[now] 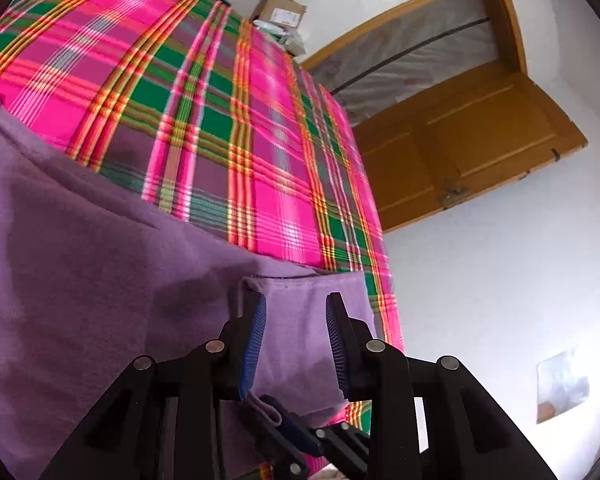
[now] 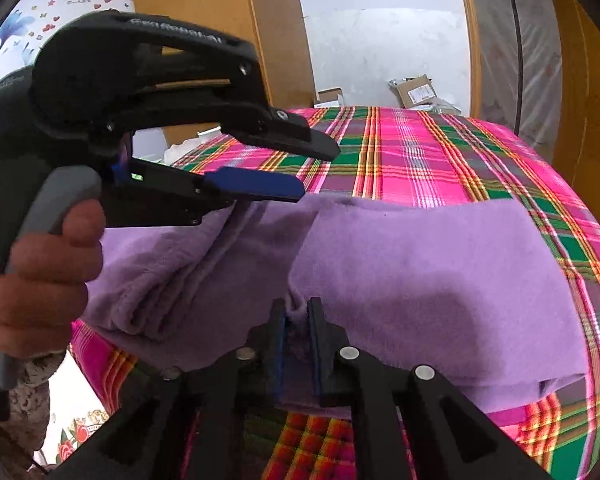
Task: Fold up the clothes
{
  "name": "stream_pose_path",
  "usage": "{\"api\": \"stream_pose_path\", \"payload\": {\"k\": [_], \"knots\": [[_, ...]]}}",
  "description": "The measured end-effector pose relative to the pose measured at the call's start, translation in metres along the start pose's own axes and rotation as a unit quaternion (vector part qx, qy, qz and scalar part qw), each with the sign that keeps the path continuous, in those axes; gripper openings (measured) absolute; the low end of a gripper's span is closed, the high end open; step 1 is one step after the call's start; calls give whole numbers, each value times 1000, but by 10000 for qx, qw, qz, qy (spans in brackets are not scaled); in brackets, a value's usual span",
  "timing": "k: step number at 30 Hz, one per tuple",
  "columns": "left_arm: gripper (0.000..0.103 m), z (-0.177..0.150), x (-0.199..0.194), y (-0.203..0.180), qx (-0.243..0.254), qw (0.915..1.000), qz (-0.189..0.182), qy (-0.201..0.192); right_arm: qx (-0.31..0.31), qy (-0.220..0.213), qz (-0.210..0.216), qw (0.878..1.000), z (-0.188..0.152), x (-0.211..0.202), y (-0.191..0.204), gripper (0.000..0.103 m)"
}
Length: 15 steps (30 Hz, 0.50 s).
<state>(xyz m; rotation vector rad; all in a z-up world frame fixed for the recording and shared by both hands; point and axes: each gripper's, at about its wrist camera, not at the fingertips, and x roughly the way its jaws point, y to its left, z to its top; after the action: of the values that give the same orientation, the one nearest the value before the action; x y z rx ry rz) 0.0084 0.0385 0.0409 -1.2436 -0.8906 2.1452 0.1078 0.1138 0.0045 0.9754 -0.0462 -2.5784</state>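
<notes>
Your right gripper (image 2: 296,320) pinches the purple garment (image 2: 420,280) at 6 o'clock, anchoring the fold; left gripper (image 1: 296,320) gapes, probably released.

Bright, even daylight; soft shadows, strong fisheye bending, dark blurred corners.
</notes>
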Motion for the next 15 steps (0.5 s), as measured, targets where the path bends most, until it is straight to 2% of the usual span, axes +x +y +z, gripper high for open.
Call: {"api": "stream_pose_path", "payload": {"k": [2, 4, 7, 8, 11, 15], "knots": [[32, -3, 2, -8, 197, 9998, 0, -24, 182, -128, 120, 9997, 3, -13, -11, 21], [32, -7, 10, -14, 362, 9993, -24, 106, 419, -291, 181, 9985, 6, -26, -27, 21], [32, -11, 27, -16, 389, 9985, 19, 390, 772, -493, -329, 9952, 14, -38, -59, 21], [32, -12, 31, -15, 395, 9982, 70, 453, 886, -494, -658, 9927, 15, -40, -71, 21], [32, -16, 42, -10, 364, 9973, 196, 603, 1221, -381, -1172, 9848, 13, -37, -102, 21], [32, -17, 48, -5, 335, 9967, 298, 671, 1309, -58, -1336, 9823, -3, -25, -117, 15]]}}
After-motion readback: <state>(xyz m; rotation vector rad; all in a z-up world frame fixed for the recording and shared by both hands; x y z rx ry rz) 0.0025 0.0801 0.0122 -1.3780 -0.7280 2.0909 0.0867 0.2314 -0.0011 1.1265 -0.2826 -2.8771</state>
